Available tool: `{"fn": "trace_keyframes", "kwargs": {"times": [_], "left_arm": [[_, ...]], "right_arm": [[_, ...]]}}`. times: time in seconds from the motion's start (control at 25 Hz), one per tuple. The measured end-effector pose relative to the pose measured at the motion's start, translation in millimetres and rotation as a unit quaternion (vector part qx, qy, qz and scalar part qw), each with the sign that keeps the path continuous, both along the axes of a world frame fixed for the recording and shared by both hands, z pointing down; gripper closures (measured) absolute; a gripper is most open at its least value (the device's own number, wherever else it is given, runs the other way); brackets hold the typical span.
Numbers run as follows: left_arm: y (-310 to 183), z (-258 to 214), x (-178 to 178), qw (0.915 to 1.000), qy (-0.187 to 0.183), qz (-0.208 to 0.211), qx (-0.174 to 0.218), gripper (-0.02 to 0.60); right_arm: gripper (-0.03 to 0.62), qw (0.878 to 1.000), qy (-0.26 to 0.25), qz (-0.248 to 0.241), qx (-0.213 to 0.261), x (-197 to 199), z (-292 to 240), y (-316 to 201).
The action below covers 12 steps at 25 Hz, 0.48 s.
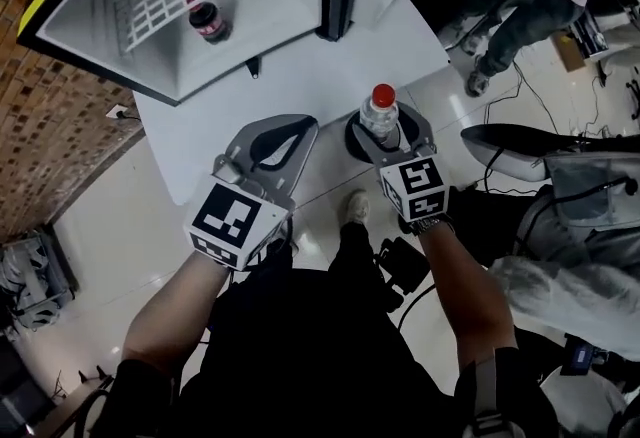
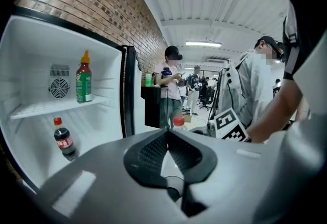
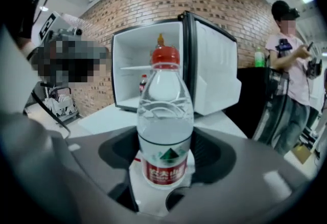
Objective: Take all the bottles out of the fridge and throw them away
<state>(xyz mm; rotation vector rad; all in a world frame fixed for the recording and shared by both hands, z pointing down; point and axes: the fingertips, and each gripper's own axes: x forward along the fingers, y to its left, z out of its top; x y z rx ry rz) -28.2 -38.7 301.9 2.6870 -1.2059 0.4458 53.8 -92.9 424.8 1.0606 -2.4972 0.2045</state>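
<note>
Right claw [image 3: 166, 149] pinching upright water bottle [image 3: 164, 110], seemingly at its lower body, left claw [image 2: 167, 133] pressed together

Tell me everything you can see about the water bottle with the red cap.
The water bottle is clear plastic with a ribbed shoulder, a red screw cap and a red-and-white label band bearing a green mark. Its contents look clear. It stands upright between the right gripper's fingers, whose dark pads press its lower sides, lifted off any surface, in front of the open fridge.
</note>
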Motion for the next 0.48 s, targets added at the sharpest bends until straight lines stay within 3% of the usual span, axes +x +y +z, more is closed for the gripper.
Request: {"fn": "trace_keyframes", "kwargs": {"times": [0.48], "left_arm": [[-8, 87, 67, 0.9966, -0.024, 0.045, -0.064, 0.578]], "right_arm": [[0.295, 0.992, 0.045, 0.043, -0.112, 72, 166, 3]]}}
